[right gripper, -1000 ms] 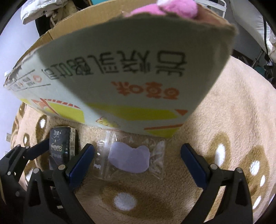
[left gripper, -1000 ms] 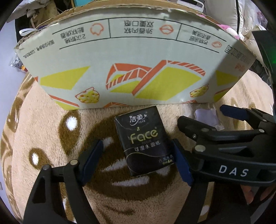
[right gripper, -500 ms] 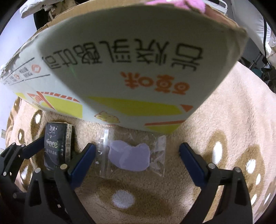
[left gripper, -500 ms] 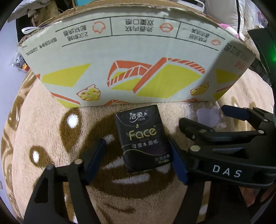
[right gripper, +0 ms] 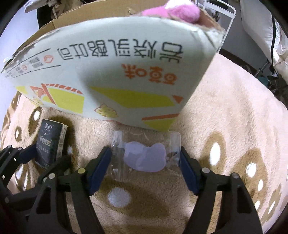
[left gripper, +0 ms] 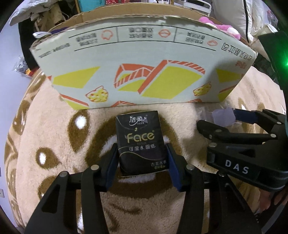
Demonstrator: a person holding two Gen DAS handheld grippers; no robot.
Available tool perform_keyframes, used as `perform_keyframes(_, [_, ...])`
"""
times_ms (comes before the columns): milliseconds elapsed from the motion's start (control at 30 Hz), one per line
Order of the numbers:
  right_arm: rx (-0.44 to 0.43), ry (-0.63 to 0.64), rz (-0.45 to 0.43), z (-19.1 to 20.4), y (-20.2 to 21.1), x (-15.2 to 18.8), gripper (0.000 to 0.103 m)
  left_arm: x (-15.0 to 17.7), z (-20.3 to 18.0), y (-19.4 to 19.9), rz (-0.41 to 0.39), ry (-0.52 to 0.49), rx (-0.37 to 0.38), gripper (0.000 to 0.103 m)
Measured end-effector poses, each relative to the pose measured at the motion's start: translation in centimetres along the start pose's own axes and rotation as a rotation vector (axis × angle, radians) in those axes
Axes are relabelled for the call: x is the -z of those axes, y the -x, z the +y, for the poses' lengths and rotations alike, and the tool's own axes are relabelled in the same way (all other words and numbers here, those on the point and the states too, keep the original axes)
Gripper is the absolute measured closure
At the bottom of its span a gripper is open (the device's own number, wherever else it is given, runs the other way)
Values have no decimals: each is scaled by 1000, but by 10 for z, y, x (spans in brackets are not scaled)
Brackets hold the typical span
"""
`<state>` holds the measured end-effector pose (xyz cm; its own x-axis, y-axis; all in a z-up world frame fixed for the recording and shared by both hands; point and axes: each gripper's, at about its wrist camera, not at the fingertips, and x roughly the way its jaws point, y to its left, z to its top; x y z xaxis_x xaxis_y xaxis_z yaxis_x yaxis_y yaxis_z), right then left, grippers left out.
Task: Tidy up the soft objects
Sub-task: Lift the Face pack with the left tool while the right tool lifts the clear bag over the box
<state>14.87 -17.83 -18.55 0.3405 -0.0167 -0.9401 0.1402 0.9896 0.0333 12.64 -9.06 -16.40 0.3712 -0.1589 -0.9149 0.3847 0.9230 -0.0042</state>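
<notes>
A black "Face" tissue pack (left gripper: 141, 144) lies on the beige plush blanket (left gripper: 59, 140) before the cardboard box (left gripper: 140, 72). My left gripper (left gripper: 142, 162) is shut on the pack, blue pads against both its sides. It also shows in the right wrist view (right gripper: 49, 142). A clear plastic bag with a lilac pad inside (right gripper: 145, 154) lies in front of the box corner (right gripper: 126, 72). My right gripper (right gripper: 144, 167) has closed in on the bag, pads touching its two edges. The right gripper also shows in the left wrist view (left gripper: 225, 122).
A pink plush toy (right gripper: 172, 10) sticks out of the box top, and also shows in the left wrist view (left gripper: 221, 27). Bags and clutter lie behind the box. White padded fabric (right gripper: 277, 41) hangs at the far right.
Both grippers have moved forward and closed: the left now clamps the tissue pack, the right has narrowed onto the clear bag's edges.
</notes>
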Motion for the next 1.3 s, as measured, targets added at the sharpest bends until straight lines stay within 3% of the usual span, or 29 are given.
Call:
perform_keyframes(300, [-91,-73,-42,-24,19,7,25,1,13,19,-27,29,-15,54])
perform_keyframes(500, [-131,-82,-118,-50,58,17,25,4,12,39,-73,31,-38,54])
perform_keyframes(700, [-154,-59,-228,-55,97,23,25,10,15,76,-180,44,-69,54])
perform_keyframes(1033, [-159,5,-463,-33,157,28,25,22,7,146,-457,45,-181,54])
perform_keyframes(1300, [-180,33,-600,-28,193,20,25,17,14,173,-585,50,-205,54])
